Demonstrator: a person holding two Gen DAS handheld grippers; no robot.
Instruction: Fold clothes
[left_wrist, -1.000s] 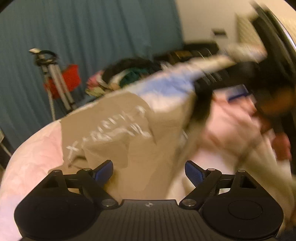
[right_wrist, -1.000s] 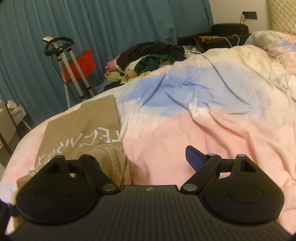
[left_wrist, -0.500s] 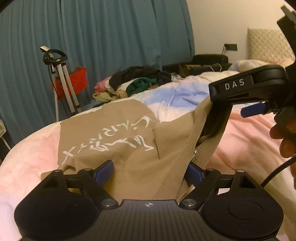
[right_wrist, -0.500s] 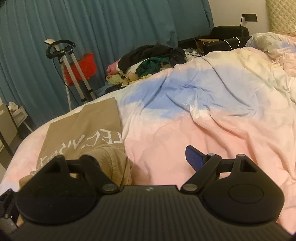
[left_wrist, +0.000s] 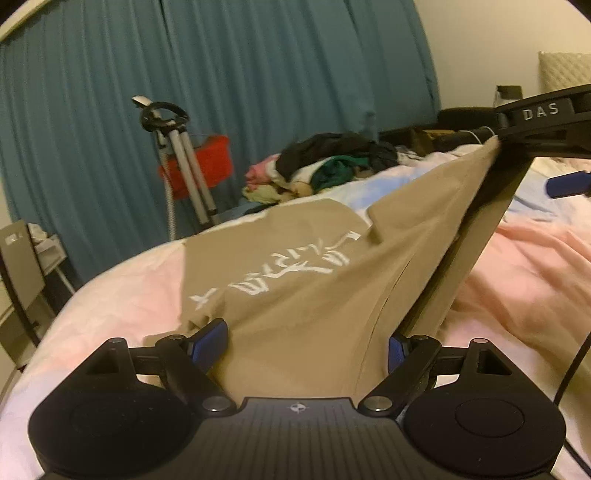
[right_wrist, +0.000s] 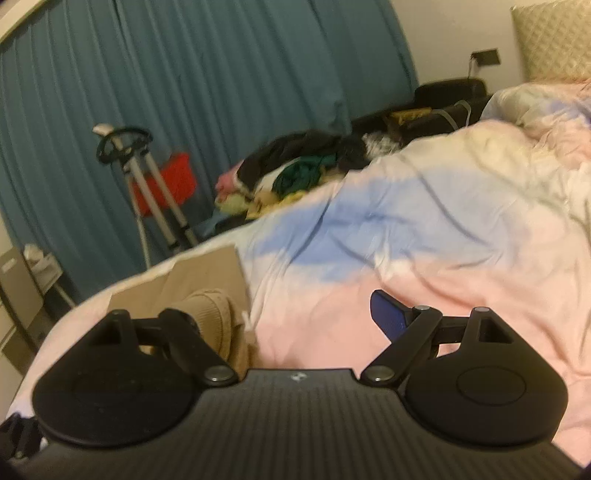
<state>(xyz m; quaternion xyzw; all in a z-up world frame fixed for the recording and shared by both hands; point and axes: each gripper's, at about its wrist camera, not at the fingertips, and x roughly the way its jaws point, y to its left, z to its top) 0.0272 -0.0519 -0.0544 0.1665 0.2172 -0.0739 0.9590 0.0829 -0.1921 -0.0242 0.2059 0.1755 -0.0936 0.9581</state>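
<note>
A tan shirt (left_wrist: 295, 280) with white lettering lies on the pastel duvet (left_wrist: 535, 277). Its near part fills the gap between the blue pads (left_wrist: 208, 341) of my left gripper (left_wrist: 303, 347), whose jaws stand wide apart. One edge rises to the upper right, draped over a finger of my right gripper (left_wrist: 524, 166). In the right wrist view, my right gripper (right_wrist: 295, 314) is open. The ribbed collar (right_wrist: 210, 314) covers its left fingertip. Its right pad (right_wrist: 388, 314) is bare over the pink bedding. The rest of the shirt (right_wrist: 207, 273) lies flat beyond.
A heap of mixed clothes (left_wrist: 325, 166) sits at the bed's far edge. Before the teal curtain (left_wrist: 258, 74) stand a metal tripod stand (left_wrist: 177, 158) and a red basket (left_wrist: 207, 166). Low furniture (left_wrist: 22, 258) stands left of the bed. A black cable (left_wrist: 572, 369) hangs at the right.
In the left wrist view the right gripper has risen and shifted right, pulling the shirt's edge up tauter. The right wrist view has tipped upward, so less of the shirt shows.
</note>
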